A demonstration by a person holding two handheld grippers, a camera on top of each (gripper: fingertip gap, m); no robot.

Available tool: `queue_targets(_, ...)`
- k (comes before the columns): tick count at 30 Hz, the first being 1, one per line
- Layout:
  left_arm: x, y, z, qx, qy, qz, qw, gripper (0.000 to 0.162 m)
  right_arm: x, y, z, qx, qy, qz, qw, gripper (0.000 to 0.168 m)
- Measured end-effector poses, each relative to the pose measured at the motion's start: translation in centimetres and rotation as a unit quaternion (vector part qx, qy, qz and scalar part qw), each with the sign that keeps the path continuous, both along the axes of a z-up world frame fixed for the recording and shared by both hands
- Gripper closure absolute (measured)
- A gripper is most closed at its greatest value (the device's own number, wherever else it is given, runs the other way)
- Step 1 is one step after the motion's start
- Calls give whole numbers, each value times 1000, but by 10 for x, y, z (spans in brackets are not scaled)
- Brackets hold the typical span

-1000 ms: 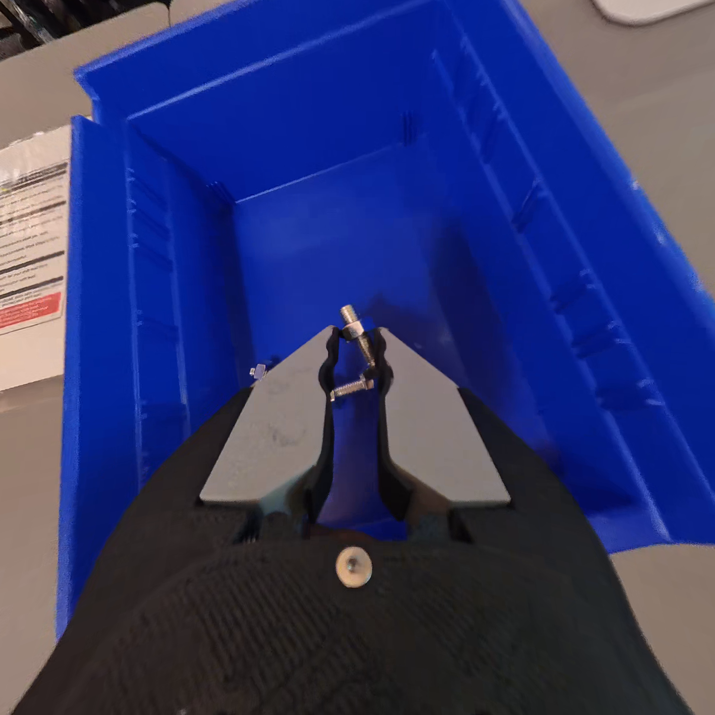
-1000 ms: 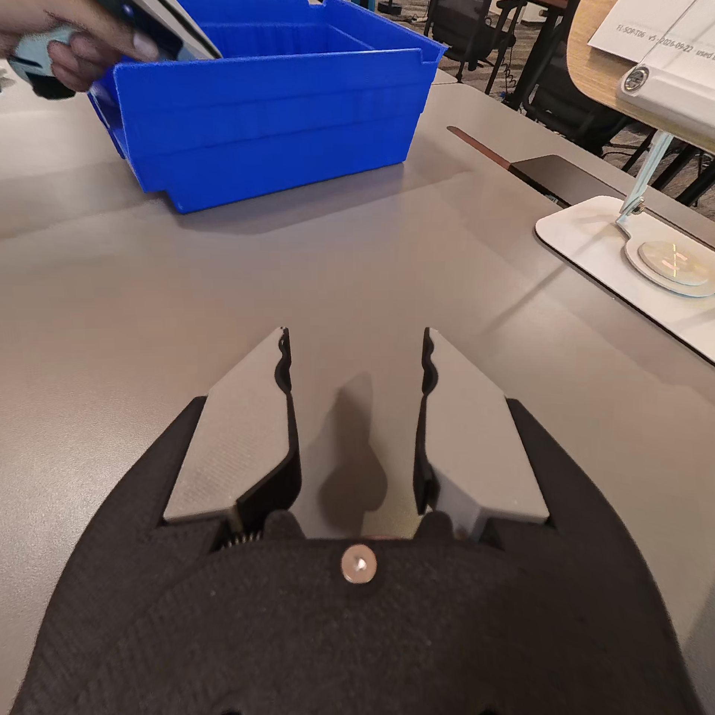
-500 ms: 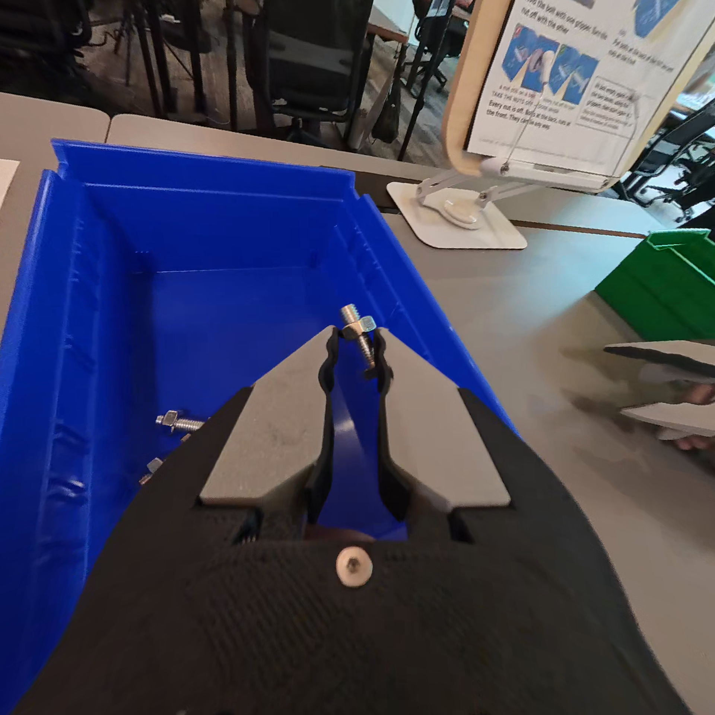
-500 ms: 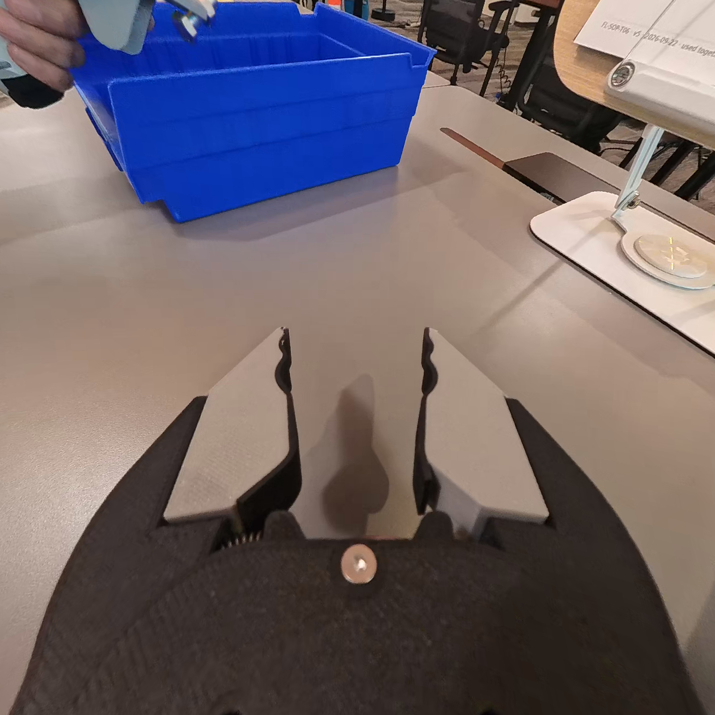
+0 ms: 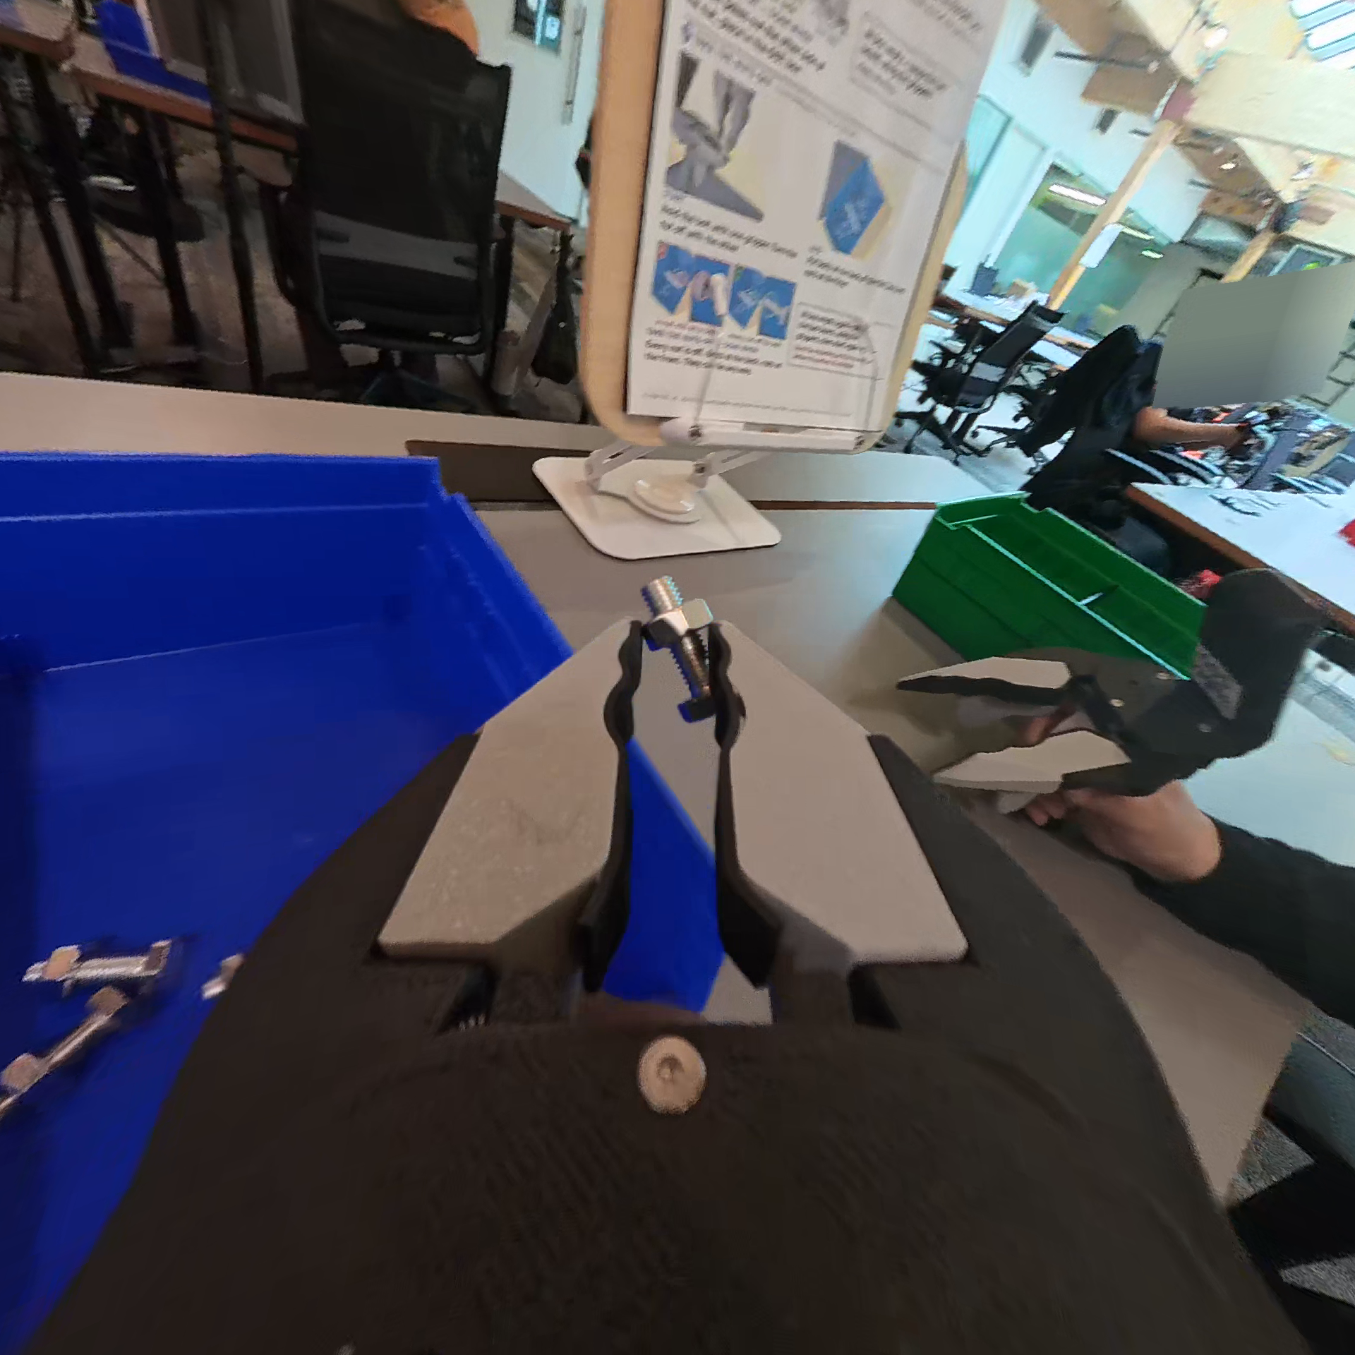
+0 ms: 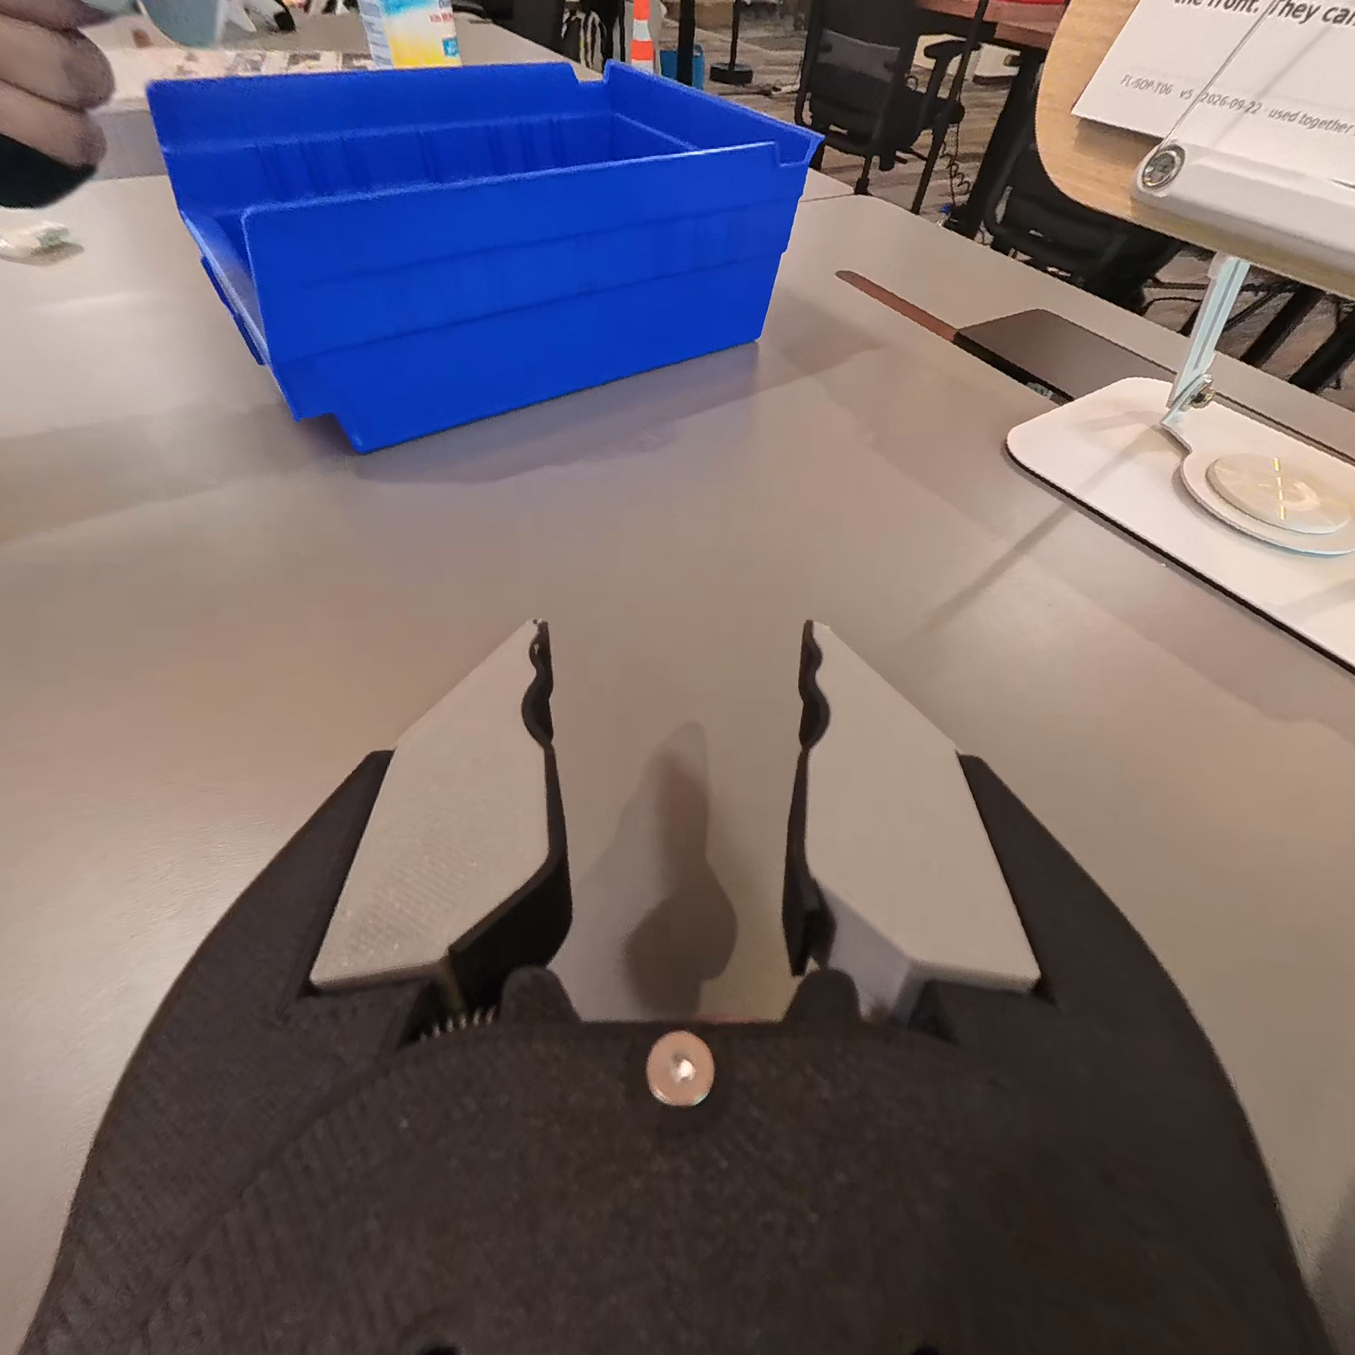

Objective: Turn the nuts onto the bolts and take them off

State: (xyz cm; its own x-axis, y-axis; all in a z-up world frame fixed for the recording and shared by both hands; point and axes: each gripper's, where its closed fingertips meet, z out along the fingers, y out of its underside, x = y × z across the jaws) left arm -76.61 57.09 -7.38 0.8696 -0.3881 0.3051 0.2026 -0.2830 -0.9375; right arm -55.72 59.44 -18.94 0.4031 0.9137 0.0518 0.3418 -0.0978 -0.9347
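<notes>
My left gripper [image 5: 676,645] is shut on a silver bolt [image 5: 688,663] with a hex nut [image 5: 680,618] threaded near its upper end. It holds the bolt above the right wall of the blue bin [image 5: 242,608]. Several more bolts [image 5: 95,971] lie on the bin floor at the lower left. My right gripper [image 6: 673,638] is open and empty, low over the grey table. It also shows in the left wrist view [image 5: 1026,726], held by a hand at the right. The blue bin [image 6: 484,242] stands ahead of it to the left.
A white stand [image 5: 660,513] with an instruction sheet is behind the bin; its base [image 6: 1173,498] lies right of my right gripper. A green bin [image 5: 1026,579] sits at the right. A hand [image 6: 44,88] shows at the top left. Office chairs stand beyond the table. My right fingertips sit around 25 centimeters from my left ones.
My left gripper has lifted the bolt with its nut out of the blue bin and swung right and up toward the right gripper. The right gripper has stayed open and nearly still.
</notes>
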Motion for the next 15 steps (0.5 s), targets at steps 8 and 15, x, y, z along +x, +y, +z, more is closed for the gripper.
queue_targets(8,94,-27,17,55,22,-97,994,147,1,-3,7,7,9,4,1000,103)
queue_targets(15,166,-10,-22,64,127,-100,985,147,21,16,21,38,5,-72,997,102)
